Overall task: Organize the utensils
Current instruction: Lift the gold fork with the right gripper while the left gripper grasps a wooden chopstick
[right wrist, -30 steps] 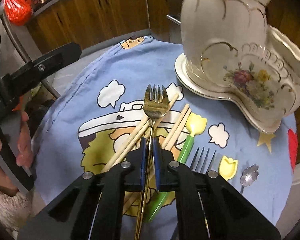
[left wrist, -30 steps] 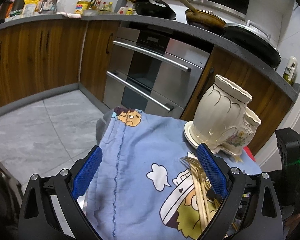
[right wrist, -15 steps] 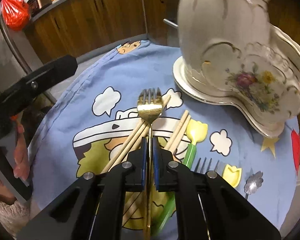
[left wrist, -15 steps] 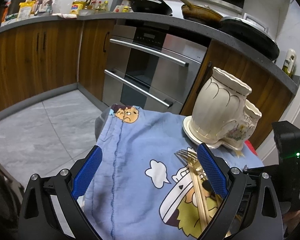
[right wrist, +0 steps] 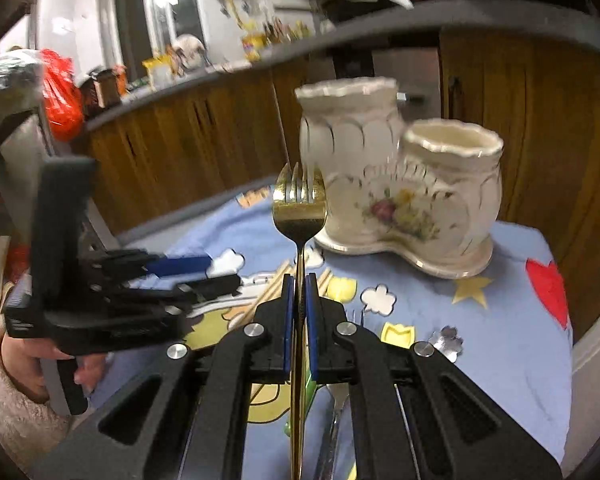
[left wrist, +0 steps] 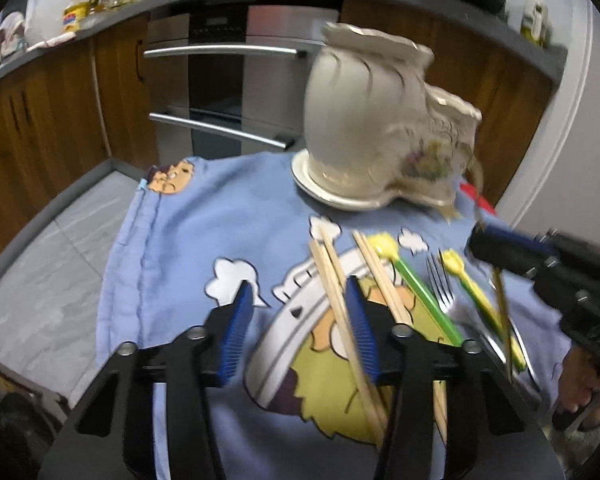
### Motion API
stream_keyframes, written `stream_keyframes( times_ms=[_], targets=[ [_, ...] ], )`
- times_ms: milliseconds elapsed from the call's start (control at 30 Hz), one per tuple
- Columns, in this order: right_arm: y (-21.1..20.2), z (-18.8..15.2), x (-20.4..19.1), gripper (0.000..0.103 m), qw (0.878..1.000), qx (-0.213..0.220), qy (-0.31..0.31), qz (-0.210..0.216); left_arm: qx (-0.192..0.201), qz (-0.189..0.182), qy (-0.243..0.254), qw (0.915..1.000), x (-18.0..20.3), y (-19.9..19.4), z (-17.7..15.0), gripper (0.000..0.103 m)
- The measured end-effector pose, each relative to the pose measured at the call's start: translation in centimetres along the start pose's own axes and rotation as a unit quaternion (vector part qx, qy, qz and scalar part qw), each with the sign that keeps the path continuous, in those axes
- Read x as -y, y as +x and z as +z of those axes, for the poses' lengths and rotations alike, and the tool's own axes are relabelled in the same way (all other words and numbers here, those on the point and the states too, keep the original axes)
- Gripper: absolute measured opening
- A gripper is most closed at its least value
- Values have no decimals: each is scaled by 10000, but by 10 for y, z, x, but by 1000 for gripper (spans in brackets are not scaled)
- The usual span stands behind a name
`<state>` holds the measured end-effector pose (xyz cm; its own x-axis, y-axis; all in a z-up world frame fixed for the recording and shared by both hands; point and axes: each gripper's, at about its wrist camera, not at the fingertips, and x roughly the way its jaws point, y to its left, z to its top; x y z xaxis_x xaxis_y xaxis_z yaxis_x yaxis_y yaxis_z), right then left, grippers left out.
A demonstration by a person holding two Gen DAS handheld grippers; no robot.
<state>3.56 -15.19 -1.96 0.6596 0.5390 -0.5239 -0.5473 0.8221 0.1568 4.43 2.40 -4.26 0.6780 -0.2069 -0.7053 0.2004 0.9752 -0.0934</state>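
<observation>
Two holder (right wrist: 400, 168) mouths right-view only, gold fork (right wrist: 299, 208) clamped

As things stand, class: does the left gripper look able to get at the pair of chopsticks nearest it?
Probably yes. The left gripper is open just above the cloth, and the nearest chopsticks lie uncovered beside its right finger. The right gripper, holding the gold fork, is off to the side.

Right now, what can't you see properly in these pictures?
- Inside the holder: both views sit too low, and its rims hide the bottom.
- Gold fork handle end: cut off by the bottom edge in the right view, blurred in the left.
- Chopsticks' near ends: behind the left gripper's fingers.
- Silver fork handle: blurred in the left view, behind the right gripper in the other.
</observation>
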Motion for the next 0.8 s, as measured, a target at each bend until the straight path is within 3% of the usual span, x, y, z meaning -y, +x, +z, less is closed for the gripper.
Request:
stream_keyframes(
  times_ms=[133, 267, 400, 667, 800],
  targets=[
    [-14, 1, 3, 6, 9992, 318, -146, 169, -191, 87, 35, 9998, 9, 4, -5, 31],
    [-33, 1, 3, 6, 9981, 542, -209, 204, -440, -22, -92, 9990, 14, 11, -11, 24],
    [-47, 4, 7, 6, 9965, 779, -232, 207, -490, 131, -30, 9987, 20, 12, -11, 17],
    [-64, 5, 11, 6, 9943, 1015, -256, 190, -640, 445, -23, 9970, 21, 12, -8, 15],
    [-70, 6, 12, 6, 9937, 1079, -231, 205, -729, 388, -110, 9965, 17, 11, -9, 15]
  ],
)
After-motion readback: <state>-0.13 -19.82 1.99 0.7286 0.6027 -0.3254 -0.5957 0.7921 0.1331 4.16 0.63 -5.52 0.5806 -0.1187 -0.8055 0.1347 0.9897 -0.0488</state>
